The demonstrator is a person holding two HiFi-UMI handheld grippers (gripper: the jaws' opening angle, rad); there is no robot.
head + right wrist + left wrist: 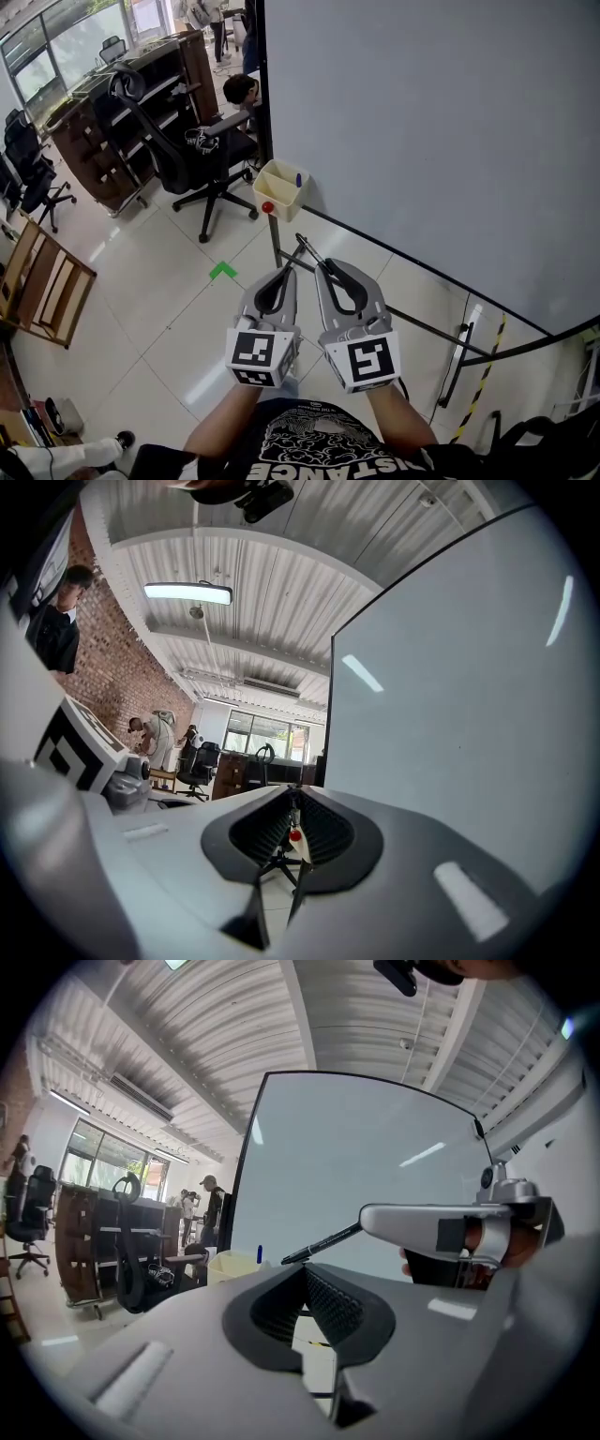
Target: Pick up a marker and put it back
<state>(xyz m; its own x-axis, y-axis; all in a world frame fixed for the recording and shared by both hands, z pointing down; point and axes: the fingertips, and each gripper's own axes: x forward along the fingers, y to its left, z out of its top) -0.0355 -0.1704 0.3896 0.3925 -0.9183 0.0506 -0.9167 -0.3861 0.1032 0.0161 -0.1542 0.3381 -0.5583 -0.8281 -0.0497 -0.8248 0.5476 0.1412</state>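
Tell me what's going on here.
A person stands at a whiteboard with a gripper in each hand. The right gripper is shut on a black marker, which sticks out past its tips. The left gripper is level beside it, jaws together with nothing between them. A cream holder at the board's corner, with a blue marker in it, lies ahead of both grippers. The black marker is not in it.
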